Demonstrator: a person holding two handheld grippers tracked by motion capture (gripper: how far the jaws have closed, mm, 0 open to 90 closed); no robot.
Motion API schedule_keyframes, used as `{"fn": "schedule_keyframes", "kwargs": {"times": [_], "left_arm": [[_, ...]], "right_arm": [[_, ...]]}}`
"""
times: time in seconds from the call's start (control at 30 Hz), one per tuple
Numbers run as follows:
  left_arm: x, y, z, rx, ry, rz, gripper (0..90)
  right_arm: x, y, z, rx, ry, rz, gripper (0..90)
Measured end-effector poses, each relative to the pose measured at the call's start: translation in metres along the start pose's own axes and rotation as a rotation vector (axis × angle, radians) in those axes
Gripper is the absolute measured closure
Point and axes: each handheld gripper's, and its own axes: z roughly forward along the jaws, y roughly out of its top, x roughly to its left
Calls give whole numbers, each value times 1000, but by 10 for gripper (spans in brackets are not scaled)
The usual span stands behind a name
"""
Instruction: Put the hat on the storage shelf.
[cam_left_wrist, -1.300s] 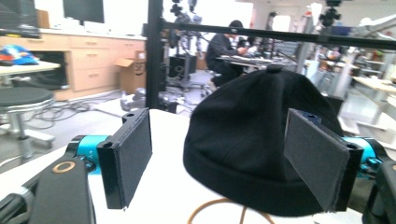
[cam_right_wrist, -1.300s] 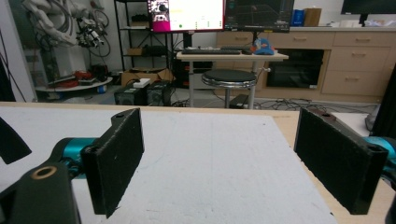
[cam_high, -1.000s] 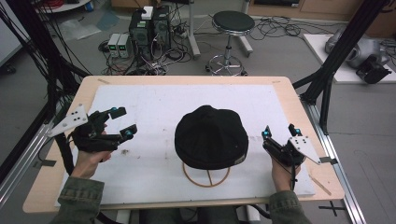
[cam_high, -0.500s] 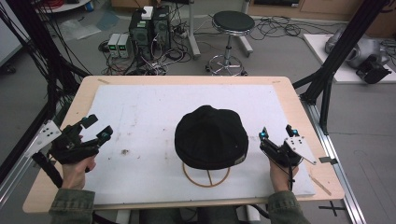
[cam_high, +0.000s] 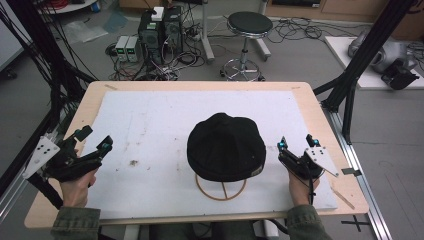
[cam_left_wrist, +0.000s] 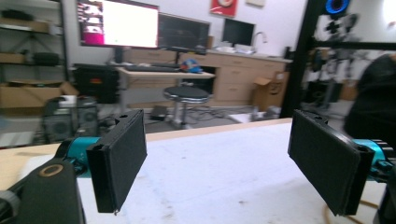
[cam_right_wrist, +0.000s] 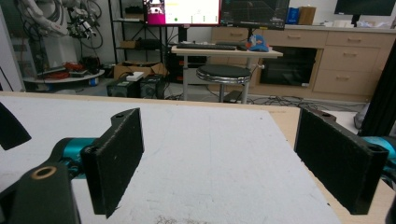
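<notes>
From the high view the black cap (cam_high: 226, 146) sits on a wooden ring stand (cam_high: 220, 186) mid-tabletop (cam_high: 150, 125) between the left hand-held gripper (cam_high: 94, 141) and right hand-held gripper (cam_high: 296, 143), while each gripper view shows its own jaws spread wide with nothing between them.

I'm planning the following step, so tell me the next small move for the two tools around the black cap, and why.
Probably bring the left tool in toward the black cap. Both tools stand open with nothing between their jaws. The right tool already sits close beside the cap, which rests on a wooden ring stand, while the left one is far off near the table's left edge. Closing that gap would let both sides be reached.
</notes>
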Motion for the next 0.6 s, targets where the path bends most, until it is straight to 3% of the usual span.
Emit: {"fn": "schedule_keyframes", "kwargs": {"times": [0.1,0.3,0.6], "left_arm": [[-3,-3,1,0,103,31,198],[-3,-8,-2,-41,270,39,194],[-7,-35,-4,-83,407,118,180]], "right_arm": [[0,0,0,0,-1,-3,151],[0,0,-1,-4,-1,1,149],[-1,-2,-5,-14,-12,-5,127]]}}
